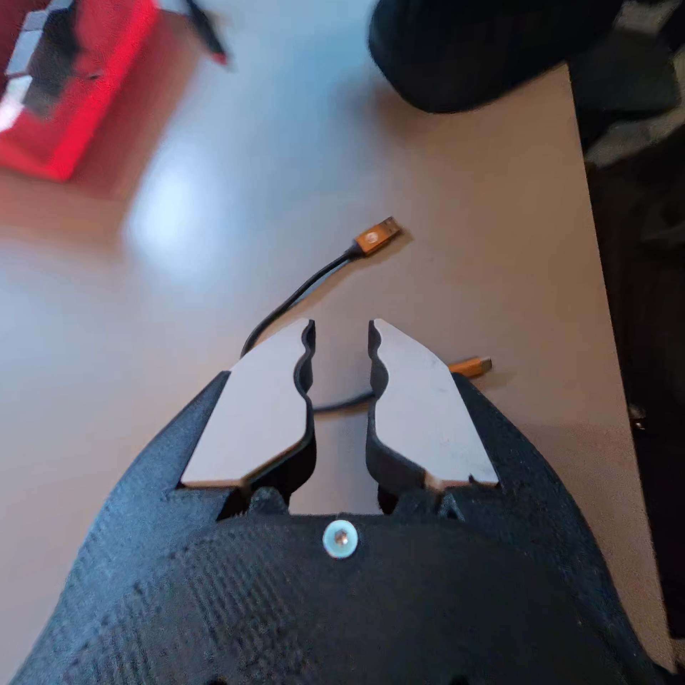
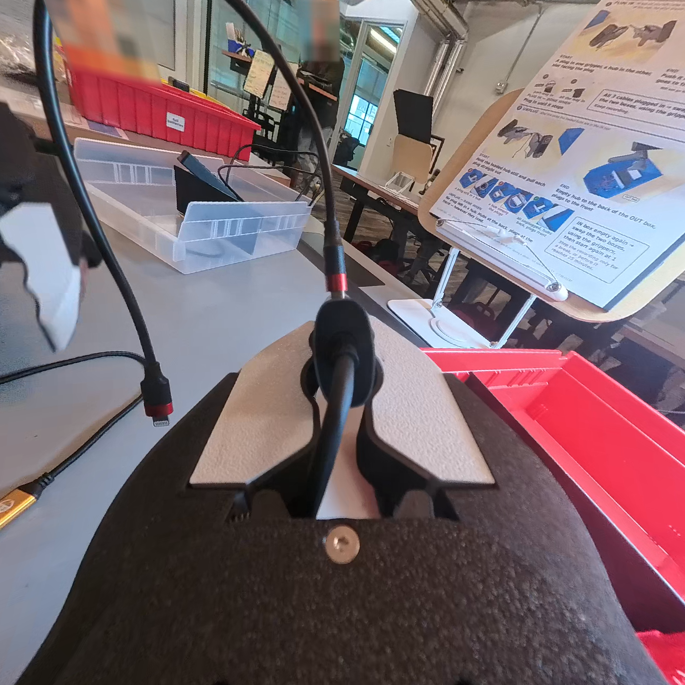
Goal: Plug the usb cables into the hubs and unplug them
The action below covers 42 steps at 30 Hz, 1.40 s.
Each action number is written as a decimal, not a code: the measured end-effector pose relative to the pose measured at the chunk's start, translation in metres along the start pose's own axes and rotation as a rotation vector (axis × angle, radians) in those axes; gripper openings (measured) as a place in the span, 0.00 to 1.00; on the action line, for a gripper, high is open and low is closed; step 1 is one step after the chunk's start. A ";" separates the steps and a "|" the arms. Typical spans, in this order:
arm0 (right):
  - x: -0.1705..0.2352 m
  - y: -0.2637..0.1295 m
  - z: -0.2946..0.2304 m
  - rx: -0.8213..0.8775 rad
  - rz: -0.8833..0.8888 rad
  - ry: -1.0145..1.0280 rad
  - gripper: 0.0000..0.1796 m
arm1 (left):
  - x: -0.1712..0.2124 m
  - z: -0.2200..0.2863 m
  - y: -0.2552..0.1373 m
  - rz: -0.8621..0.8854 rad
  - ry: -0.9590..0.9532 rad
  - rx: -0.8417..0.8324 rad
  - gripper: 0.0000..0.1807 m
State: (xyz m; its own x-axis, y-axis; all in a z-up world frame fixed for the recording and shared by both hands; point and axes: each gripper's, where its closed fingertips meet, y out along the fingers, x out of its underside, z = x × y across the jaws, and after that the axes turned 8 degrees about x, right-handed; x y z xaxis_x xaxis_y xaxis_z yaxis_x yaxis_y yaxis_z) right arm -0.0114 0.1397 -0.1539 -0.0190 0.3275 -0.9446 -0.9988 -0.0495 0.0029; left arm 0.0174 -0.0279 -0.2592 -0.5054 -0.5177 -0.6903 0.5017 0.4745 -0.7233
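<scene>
The right gripper [image 2: 343,356] grips a black hub [image 2: 343,344] carrying a red-banded plug [image 2: 335,276]. The left gripper [image 1: 341,333] is released above an orange-plugged USB cable [image 1: 376,237] on the table [image 1: 148,333]; its round logo is unreadable.

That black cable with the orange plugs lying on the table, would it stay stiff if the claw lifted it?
Probably floppy: the black cable already curves loosely on the table. Its orange plug looks small, likely light. The flat plug shouldn't roll.
</scene>
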 end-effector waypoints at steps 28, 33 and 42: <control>0.009 -0.006 0.021 0.052 -0.015 -0.021 0.10 | -0.056 0.006 0.026 0.291 0.151 0.419 0.08; 0.014 -0.004 0.015 0.039 -0.024 -0.036 0.10 | -0.065 0.003 -0.013 0.487 0.054 0.393 0.08; -0.008 -0.010 -0.031 -0.046 0.121 -0.390 0.10 | -0.045 -0.055 -0.032 0.426 -0.340 0.139 0.08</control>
State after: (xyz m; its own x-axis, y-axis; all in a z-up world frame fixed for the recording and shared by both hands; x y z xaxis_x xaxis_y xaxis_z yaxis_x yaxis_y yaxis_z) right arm 0.0002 0.1085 -0.1562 -0.1612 0.6496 -0.7430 -0.9853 -0.1488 0.0836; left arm -0.0147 0.0191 -0.2064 0.0052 -0.5120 -0.8590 0.7114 0.6056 -0.3567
